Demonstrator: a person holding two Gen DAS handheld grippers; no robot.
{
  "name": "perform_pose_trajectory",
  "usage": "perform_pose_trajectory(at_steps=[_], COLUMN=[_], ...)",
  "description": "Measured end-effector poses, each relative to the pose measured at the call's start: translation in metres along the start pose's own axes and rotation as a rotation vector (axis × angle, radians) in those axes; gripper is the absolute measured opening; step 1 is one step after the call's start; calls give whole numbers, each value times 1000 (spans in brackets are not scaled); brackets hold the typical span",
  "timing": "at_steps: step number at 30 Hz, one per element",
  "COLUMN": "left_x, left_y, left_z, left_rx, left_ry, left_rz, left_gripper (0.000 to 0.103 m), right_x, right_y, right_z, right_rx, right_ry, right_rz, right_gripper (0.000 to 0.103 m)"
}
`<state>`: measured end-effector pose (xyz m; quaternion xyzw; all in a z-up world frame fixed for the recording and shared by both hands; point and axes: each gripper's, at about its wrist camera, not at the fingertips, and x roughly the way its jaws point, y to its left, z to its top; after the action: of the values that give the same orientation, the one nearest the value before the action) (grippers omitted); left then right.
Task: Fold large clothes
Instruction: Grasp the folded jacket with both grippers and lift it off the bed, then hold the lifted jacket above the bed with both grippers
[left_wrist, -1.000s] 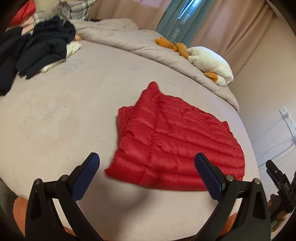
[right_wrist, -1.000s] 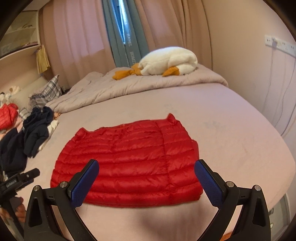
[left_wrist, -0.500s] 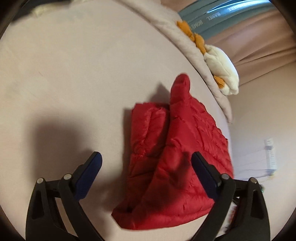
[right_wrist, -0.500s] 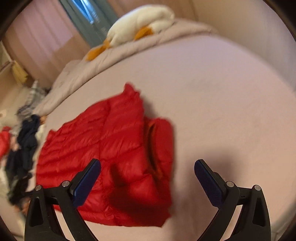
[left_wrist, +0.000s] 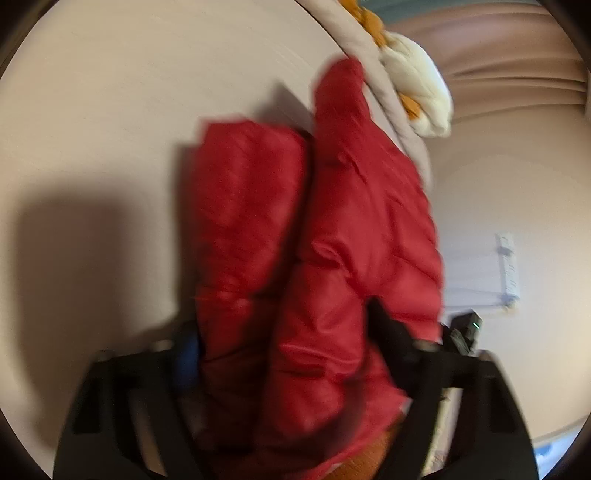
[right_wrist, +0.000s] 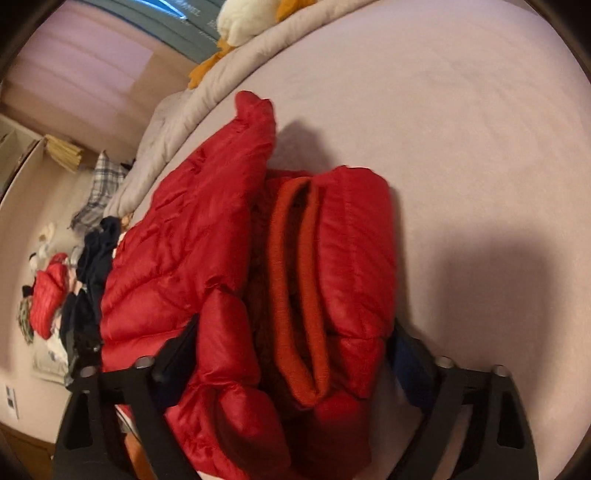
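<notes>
A folded red puffer jacket (left_wrist: 317, 236) lies on the pale bed (left_wrist: 110, 110). It fills the middle of both wrist views, bunched into two thick rolls, with an orange inner collar showing in the right wrist view (right_wrist: 295, 280). My left gripper (left_wrist: 284, 350) has its jaws on either side of the jacket's near edge, closed in on the padding. My right gripper (right_wrist: 291, 350) likewise straddles the jacket's other end, its blue pads (right_wrist: 410, 369) pressed against the fabric. The left view is blurred.
A white and orange plush toy (left_wrist: 417, 85) lies on a grey duvet (right_wrist: 236, 74) at the head of the bed. A pile of dark and red clothes (right_wrist: 74, 288) sits at the far side. A wall socket (left_wrist: 508, 266) is beside the bed.
Both grippers have moved down and in onto the jacket, from open and above it to closed around its two ends. The jacket has bunched up between them.
</notes>
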<state>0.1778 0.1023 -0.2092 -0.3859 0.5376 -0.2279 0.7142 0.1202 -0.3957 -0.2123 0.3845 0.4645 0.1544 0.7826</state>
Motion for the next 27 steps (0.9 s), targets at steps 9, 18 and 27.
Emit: perform_pose_trajectory(at_steps=[9,18,27], left_x=[-30,-103,-158], left_y=[-34,-86,-104], left_z=[-21,-64,-107], left_rx=[27,173,277], left_ry=[-84,-221,-309], left_rz=[42,38,43], left_gripper=[29,28,28], right_x=[-14,-67,-103], right_y=[35,111,137], right_z=[-12,-39,-60], right_rx=[-24,-202,-294], right_ry=[-36,-174,-260], right_rz=[-6,-82,-72], right_gripper=[31,28,28])
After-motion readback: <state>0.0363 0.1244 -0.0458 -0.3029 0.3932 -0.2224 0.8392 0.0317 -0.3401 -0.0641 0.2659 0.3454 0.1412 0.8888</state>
